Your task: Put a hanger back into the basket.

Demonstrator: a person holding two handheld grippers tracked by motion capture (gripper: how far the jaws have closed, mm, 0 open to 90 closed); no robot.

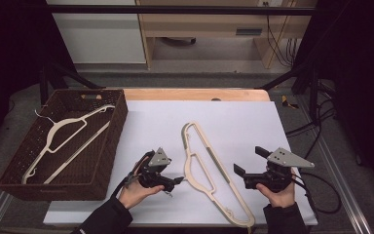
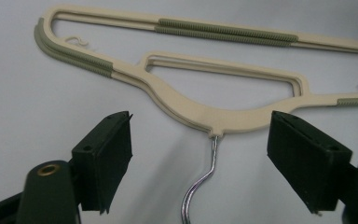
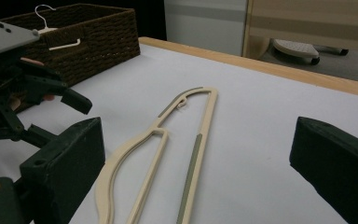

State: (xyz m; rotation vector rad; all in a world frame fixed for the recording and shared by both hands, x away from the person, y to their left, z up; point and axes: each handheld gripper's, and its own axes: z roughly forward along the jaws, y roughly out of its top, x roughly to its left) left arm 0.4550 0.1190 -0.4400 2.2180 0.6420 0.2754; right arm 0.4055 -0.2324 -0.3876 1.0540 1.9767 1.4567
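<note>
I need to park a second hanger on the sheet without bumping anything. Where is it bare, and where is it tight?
Bare: the white sheet between the wicker basket and the beige hanger, and the far right stretch beyond the right gripper. Tight: the near edge, where the left gripper sits at the hanger's metal hook.

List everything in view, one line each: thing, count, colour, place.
hanger on sheet: one, cream with grey-green grip strips and a metal hook, mid-table between the claws.
hanger in basket: one, cream, lying slantwise.
basket: one, dark brown woven, left side of the table.
sheet: one, white, covering the table.
table: one, wooden edge at the far side.
left claw: one, black, open, hook between its jaws, untouched.
right claw: one, black, open, empty.
</note>
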